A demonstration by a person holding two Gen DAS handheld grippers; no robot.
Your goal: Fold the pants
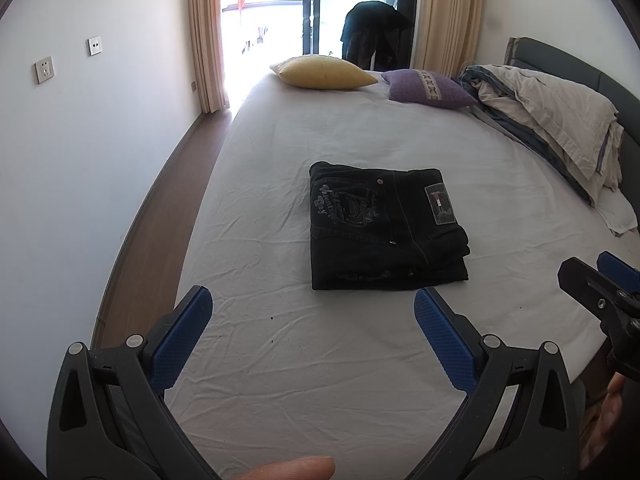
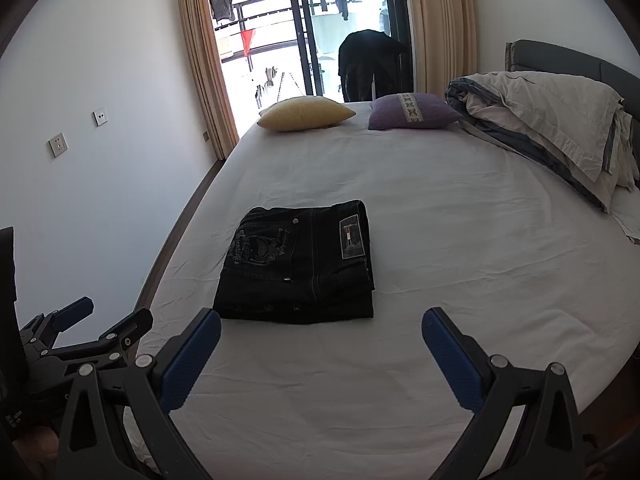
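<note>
My left gripper [image 1: 312,312] hung over the near sheet with its fingers spread wide and empty; my right gripper [image 2: 320,332] did the same beside it. Just past both sets of fingers, the pants [image 1: 384,228] lay on the bed [image 1: 360,360] as a squared black stack, touched by neither. I judged the denim heavy, thick and limp, best pinched at a folded edge through all layers. Beyond lay two pillows [image 2: 306,114] and a bundled quilt [image 2: 548,120].
</note>
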